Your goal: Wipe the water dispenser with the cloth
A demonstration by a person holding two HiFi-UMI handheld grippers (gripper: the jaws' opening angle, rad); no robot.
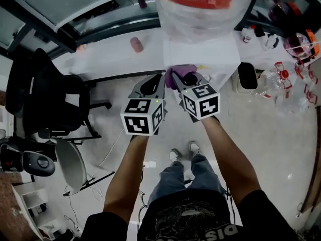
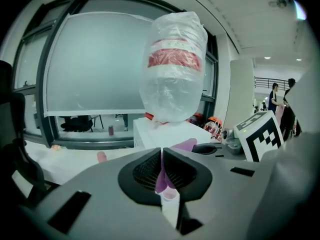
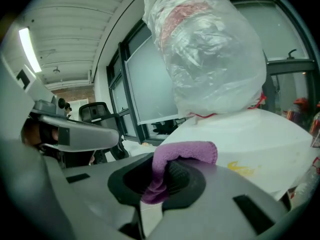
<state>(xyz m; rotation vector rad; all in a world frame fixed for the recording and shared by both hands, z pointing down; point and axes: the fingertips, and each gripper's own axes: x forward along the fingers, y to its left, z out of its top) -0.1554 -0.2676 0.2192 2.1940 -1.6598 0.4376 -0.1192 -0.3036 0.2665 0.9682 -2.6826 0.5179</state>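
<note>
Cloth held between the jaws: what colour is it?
Purple; the cloth shows best in the right gripper view.

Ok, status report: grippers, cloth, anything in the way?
Left gripper shut on cloth. Right gripper shut on same cloth. Cloth at water dispenser top front edge. Bagged bottle on top, close behind.

Left gripper [image 2: 162, 159], right gripper [image 3: 159, 178], both clamping cloth [image 3: 186, 151]

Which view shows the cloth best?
Right gripper view: the purple cloth is large and sharp, folded over and pinched in the right tool. Left gripper view shows only a thin strip pinched in the left tool. Head view shows a small purple patch beyond both tools, by the dispenser.
</note>
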